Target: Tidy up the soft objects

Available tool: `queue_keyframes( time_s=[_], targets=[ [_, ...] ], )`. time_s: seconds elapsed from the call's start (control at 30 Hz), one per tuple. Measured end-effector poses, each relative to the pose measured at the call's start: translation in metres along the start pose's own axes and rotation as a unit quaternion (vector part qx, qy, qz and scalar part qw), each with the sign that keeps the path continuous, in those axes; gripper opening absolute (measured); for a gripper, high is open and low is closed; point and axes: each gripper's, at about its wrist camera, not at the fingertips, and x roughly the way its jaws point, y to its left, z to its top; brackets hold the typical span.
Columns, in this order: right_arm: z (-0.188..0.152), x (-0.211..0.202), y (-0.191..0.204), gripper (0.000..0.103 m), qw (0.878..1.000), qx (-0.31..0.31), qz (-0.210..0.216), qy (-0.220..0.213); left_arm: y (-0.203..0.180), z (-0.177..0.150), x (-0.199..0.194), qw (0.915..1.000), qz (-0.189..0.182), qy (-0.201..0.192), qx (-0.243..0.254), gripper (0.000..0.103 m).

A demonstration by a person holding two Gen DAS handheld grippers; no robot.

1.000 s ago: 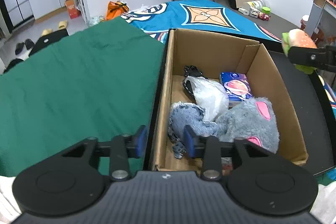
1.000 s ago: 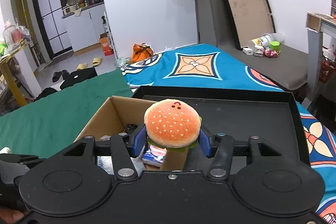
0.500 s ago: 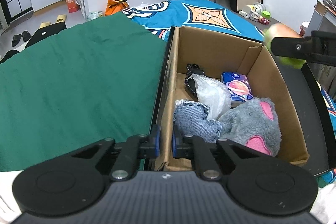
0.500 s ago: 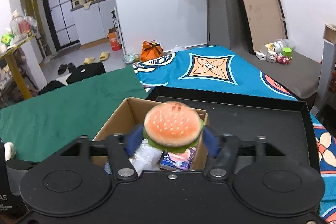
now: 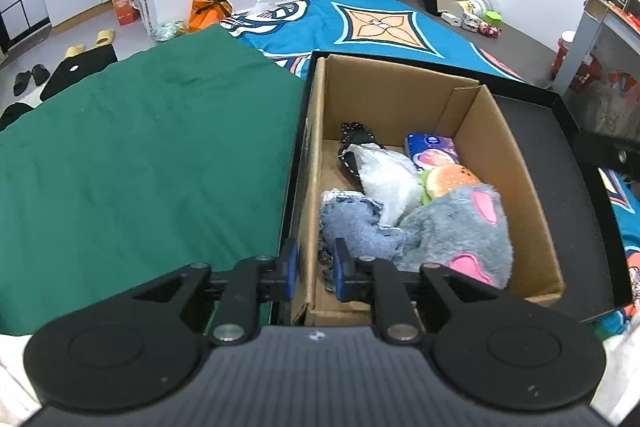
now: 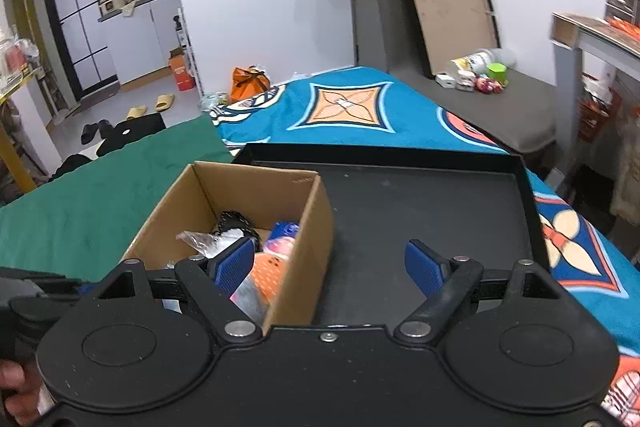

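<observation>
A cardboard box (image 5: 520,167) (image 6: 316,211) stands in a black tray (image 6: 420,203). In it lie a burger plush (image 5: 450,179) (image 6: 270,275), a grey and pink plush (image 5: 464,235), a denim cloth (image 5: 356,223), a clear plastic bag (image 5: 388,175), a blue packet (image 5: 432,149) and a black item (image 5: 356,135). My left gripper (image 5: 313,269) is shut on the box's near left wall. My right gripper (image 6: 330,269) is open and empty above the box's right wall.
A green cloth (image 5: 140,155) covers the surface left of the box. A blue patterned blanket (image 6: 348,111) lies behind the tray. A grey bench (image 6: 500,107) with small items and a leaning board stand at the back right. A desk (image 6: 592,35) is at the far right.
My right gripper opened and let go of the burger plush, which now lies in the box. My left gripper closed onto the box's left wall.
</observation>
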Motion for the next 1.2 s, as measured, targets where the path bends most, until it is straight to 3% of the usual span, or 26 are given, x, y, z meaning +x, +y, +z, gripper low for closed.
queue_keyframes(
  time_s=[0.17, 0.43, 0.6, 0.87, 1.2],
  targets=[
    [-0.003, -0.012, -0.011, 0.083, 1.0, 0.012, -0.002, 0.011, -0.001, 0.003, -0.018, 0.9999, 0.006, -0.01, 0.005, 0.044],
    [-0.004, -0.039, -0.026, 0.093, 1.0, 0.031, -0.001, 0.004, -0.005, 0.008, -0.055, 0.9996, 0.006, -0.02, 0.021, 0.057],
    [-0.004, -0.057, -0.036, 0.098, 0.999, 0.048, 0.002, -0.001, -0.008, 0.011, -0.081, 0.9991, -0.005, -0.033, 0.027, 0.069],
    [-0.007, -0.089, -0.05, 0.103, 0.997, 0.073, 0.011, -0.015, -0.019, 0.01, -0.117, 0.997, 0.01, -0.055, 0.053, 0.089],
    [-0.012, -0.127, -0.066, 0.103, 0.996, 0.085, 0.024, -0.013, -0.026, 0.0, -0.15, 0.9966, -0.027, -0.05, 0.059, 0.093]
  ],
)
